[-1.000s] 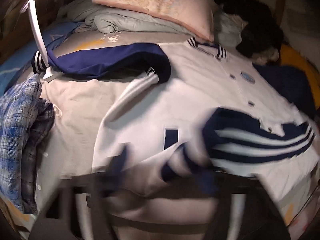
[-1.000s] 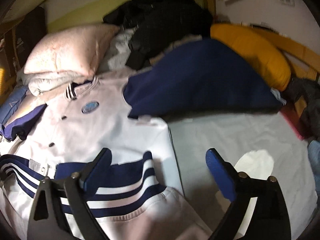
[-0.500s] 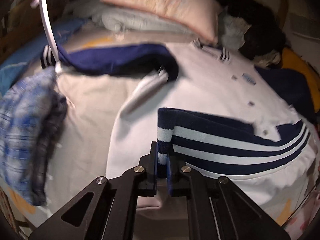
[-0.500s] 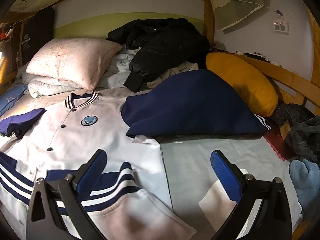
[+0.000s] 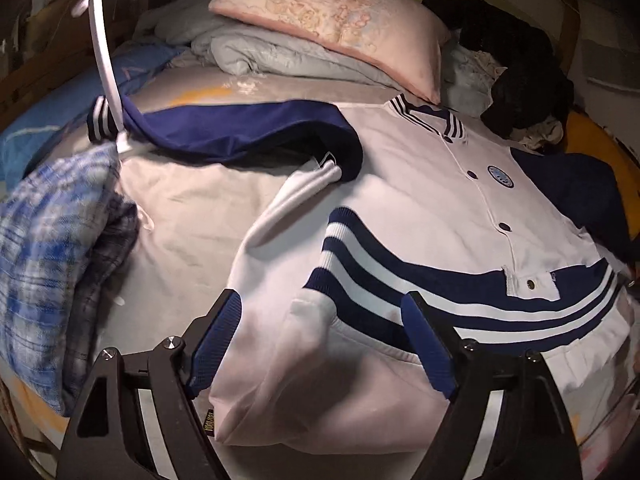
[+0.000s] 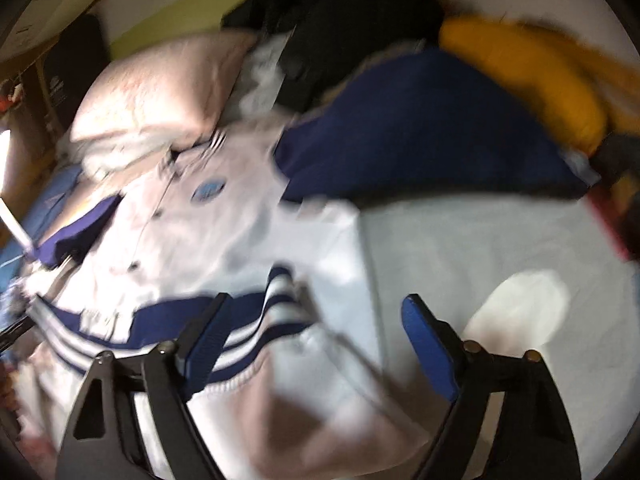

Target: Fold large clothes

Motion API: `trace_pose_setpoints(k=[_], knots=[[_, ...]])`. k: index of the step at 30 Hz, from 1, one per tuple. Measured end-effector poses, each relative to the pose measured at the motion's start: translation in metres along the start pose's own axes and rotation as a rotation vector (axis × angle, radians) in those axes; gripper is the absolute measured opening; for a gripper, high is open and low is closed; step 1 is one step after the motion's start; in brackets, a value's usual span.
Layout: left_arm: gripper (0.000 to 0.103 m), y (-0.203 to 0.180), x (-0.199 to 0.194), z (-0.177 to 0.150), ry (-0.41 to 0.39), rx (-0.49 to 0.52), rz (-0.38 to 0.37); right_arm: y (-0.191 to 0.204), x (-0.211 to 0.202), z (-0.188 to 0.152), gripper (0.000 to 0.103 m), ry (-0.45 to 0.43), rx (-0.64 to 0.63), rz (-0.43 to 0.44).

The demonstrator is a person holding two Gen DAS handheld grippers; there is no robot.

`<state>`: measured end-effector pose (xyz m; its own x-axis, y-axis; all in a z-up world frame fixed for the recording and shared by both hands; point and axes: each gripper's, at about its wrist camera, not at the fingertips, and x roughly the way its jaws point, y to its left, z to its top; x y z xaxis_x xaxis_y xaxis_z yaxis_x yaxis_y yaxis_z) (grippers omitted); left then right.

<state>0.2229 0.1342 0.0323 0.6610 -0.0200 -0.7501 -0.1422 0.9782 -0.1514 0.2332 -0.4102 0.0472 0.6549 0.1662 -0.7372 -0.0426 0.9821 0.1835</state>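
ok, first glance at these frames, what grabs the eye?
The white varsity jacket with navy sleeves fills the middle of the bed, its navy-and-white striped hem folded up across the lower front. A pink pillow sits at the head, a blue plaid garment is heaped at the left edge, and a yellow cushion lies far right. Both the left tool and right tool stand open over the hem, gripping nothing.

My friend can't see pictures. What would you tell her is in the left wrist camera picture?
A white jacket with navy sleeves and a striped hem lies spread on a bed, its bottom folded up. The left gripper hangs over that fold, jaws open, having just let go. A pink pillow sits behind and a blue plaid shirt beside.
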Motion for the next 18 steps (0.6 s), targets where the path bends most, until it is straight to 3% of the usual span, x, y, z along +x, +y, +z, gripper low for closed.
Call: trace_pose_setpoints(k=[1,3,5,9,11,15,18], knots=[[0.081,0.002,0.002,0.000,0.012,-0.012,-0.012,0.002,0.006,-0.002,0.067,0.026,-0.009,0.008],[0.081,0.002,0.005,-0.001,0.027,-0.022,-0.025,0.010,0.018,-0.005,0.036,0.055,-0.043,-0.037],[0.081,0.000,0.008,-0.002,0.038,-0.015,-0.025,0.016,0.018,-0.007,0.017,0.029,-0.061,-0.074],[0.081,-0.003,0.007,-0.003,0.024,0.009,0.008,0.034,-0.021,-0.004,0.015,-0.221,-0.121,-0.112],[0.081,-0.003,0.006,-0.003,0.021,0.010,0.011,0.039,-0.024,-0.001,0.014,-0.255,-0.153,-0.146],[0.081,-0.002,0.005,-0.003,0.005,0.001,0.049,0.029,0.027,0.000,0.015,-0.062,-0.101,-0.213],[0.081,-0.005,-0.010,0.001,-0.082,0.019,0.096,0.029,0.031,-0.002,0.027,-0.067,-0.091,-0.267]])
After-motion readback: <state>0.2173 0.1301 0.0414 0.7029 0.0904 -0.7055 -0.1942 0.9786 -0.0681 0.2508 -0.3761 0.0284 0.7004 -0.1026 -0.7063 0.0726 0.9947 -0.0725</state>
